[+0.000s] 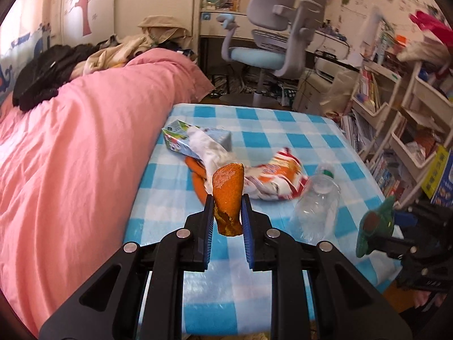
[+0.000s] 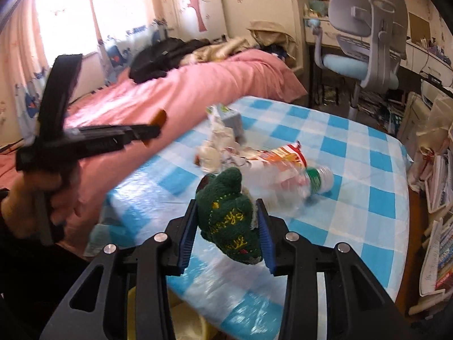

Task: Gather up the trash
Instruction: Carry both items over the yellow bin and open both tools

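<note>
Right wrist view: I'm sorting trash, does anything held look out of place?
Yes. The right tool grips a green knitted toy, no obvious trash, unlike the orange peel in the left tool.

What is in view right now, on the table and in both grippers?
orange peel: 1, orange, held off the table
knitted toy: 1, green, held off the table
carton: 1, light blue, far on table
snack wrapper: 1, red-orange-white, mid table
plastic bottle: 1, clear, green label, lying right
table: 1, blue-white check
bed: 1, pink, left
desk chair: 1, grey-blue, far
left gripper: shut on peel
right gripper: shut on toy
</note>
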A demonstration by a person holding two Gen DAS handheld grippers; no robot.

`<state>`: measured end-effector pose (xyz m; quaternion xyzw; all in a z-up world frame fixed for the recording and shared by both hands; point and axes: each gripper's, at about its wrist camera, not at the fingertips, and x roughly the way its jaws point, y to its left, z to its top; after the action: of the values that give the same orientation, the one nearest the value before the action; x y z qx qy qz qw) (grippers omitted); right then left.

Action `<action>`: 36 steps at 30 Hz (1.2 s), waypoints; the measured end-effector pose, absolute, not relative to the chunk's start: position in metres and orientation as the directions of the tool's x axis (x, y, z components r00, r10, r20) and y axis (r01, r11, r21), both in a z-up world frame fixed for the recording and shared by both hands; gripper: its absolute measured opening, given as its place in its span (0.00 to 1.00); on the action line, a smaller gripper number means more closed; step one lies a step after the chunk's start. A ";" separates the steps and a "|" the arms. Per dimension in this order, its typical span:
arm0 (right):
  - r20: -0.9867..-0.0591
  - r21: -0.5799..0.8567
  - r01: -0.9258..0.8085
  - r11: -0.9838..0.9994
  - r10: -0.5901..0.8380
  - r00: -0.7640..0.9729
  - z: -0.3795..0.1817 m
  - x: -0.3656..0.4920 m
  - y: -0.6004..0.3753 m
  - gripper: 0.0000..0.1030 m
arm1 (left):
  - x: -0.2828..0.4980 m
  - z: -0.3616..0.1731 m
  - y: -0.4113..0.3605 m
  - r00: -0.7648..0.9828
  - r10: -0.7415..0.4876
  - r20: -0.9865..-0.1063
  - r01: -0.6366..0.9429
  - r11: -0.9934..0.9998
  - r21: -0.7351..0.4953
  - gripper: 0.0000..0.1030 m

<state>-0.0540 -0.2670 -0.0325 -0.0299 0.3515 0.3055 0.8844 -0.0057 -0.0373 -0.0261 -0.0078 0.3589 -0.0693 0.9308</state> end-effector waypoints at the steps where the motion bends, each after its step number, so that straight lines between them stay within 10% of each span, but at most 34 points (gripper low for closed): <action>1: -0.638 0.163 -0.570 0.805 0.527 0.561 -0.032 -0.057 -0.266 0.39 | -0.012 -0.027 -0.041 0.733 -0.128 -0.668 0.129 0.990 -0.048 0.17; 25: -0.777 0.246 -0.787 0.565 0.601 0.188 -0.082 -0.123 -0.210 0.39 | -0.069 -0.049 -0.030 0.692 -0.105 -0.714 0.102 0.994 -0.047 0.17; 30: -0.841 0.224 -0.845 0.485 0.534 0.083 -0.102 -0.152 -0.189 0.52 | -0.098 -0.068 -0.037 0.649 -0.113 -0.752 0.104 0.993 -0.060 0.17; 36: -0.796 0.143 -0.666 0.732 0.485 0.363 -0.079 -0.121 -0.237 0.70 | -0.141 -0.104 -0.045 0.559 -0.114 -0.821 0.110 0.992 -0.063 0.17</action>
<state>-0.1210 -0.2373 -0.0792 -0.1025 0.4420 0.3511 0.8190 -0.1406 -0.0449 -0.1037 -0.0021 0.4651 -0.0635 0.8830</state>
